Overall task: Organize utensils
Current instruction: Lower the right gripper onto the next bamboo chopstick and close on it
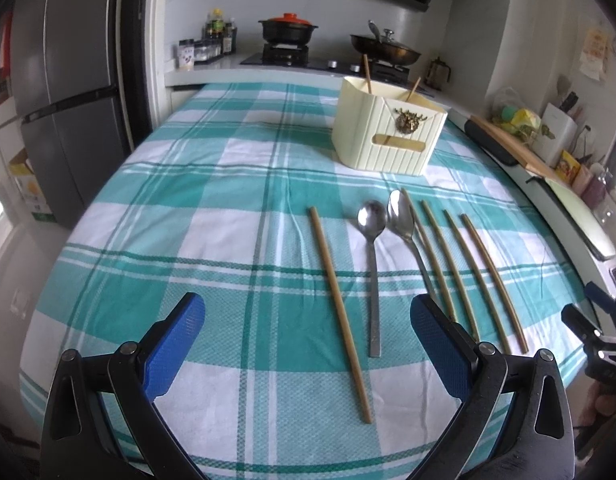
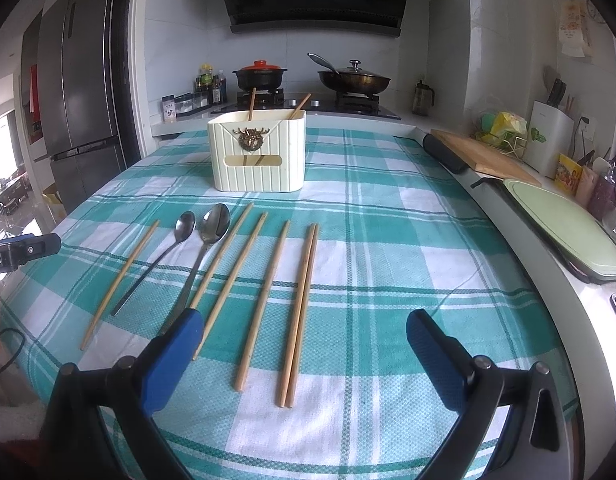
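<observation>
A cream utensil holder (image 1: pixel 388 132) (image 2: pixel 258 156) stands at the back of the checked tablecloth with two chopsticks upright in it. Several wooden chopsticks and two metal spoons lie in a row on the cloth: a lone chopstick (image 1: pixel 340 312) (image 2: pixel 120 284), spoons (image 1: pixel 373 240) (image 1: pixel 404 224) (image 2: pixel 184 228) (image 2: pixel 214 224), a touching chopstick pair (image 2: pixel 300 312). My left gripper (image 1: pixel 308 340) is open and empty, above the lone chopstick and spoon handle. My right gripper (image 2: pixel 304 344) is open and empty, above the near ends of the chopsticks.
A green and white checked tablecloth (image 1: pixel 188 216) (image 2: pixel 408 240) covers the table. Stove with a black pot (image 2: pixel 260 76) and a pan (image 2: pixel 354 80) stands behind. A fridge (image 1: pixel 68 100) is at left. A cutting board (image 2: pixel 476 152) and a green tray (image 2: pixel 564 236) lie at right.
</observation>
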`<state>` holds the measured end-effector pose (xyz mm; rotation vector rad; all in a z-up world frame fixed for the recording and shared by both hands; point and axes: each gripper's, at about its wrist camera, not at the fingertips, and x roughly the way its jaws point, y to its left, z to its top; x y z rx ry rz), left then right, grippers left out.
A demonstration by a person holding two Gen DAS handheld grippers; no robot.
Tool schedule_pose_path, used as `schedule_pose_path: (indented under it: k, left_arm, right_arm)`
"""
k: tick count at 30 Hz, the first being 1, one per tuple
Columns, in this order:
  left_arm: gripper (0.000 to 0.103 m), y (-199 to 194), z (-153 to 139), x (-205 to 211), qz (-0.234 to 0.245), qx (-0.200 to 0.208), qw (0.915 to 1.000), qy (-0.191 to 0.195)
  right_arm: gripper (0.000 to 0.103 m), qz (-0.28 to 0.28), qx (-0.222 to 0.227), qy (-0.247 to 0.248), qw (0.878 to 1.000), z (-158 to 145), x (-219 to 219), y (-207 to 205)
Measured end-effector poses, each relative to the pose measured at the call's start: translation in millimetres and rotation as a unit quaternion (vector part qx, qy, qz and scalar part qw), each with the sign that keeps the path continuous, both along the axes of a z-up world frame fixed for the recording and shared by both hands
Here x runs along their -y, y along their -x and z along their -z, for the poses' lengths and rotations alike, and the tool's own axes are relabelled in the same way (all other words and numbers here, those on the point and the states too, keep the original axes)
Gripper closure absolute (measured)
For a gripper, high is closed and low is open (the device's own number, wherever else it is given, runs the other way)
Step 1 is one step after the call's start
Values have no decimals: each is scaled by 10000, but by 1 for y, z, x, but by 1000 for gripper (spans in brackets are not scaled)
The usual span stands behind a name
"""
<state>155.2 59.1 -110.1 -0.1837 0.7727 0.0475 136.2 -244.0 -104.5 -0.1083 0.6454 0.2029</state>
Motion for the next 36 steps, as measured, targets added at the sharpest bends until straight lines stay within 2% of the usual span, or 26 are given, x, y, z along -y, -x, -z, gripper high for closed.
schedule_pose_path:
  k: [5,9,12,15,17,20,23,27,36]
  left_arm:
    - [1,-22,12,-9,-38,-385,9991,174]
    - [1,-46,15,-10,-7,-482,9988,79]
    - [1,-64,22,-12,-72,-590,9982,7]
    - [1,-75,33,-10,-85,-751,9971,103]
    - [1,-78,38,-8,-107,-837,9964,98]
    - [1,-73,42,-6,-103,-869,9962,51]
    - [1,-69,44,-8,-138,-878,9960,29]
    - [1,-66,47,-13,-217,-898,9957,43]
    - [1,-68,52,-8,-165,-942,9954,-33]
  right_arm:
    - [0,24,-121,-26,9999,4,1,-7]
    - [0,158,-194,-77,9997,5,11,-18]
    - [0,198,-477,35,9987,12,19,-39]
    - [1,195,-691,196,9972,22,22,-61]
    - [12,133,-908,202,9956,29,21,-76]
    - [20,63,-1233,241,9921,41,19,-94]
    - [21,-35,-1381,211,9902,48,14,-103]
    - [22,30,-1434,648,9875,57,5,-110]
    - [22,-24,-1682,593,9840,56,8,-127]
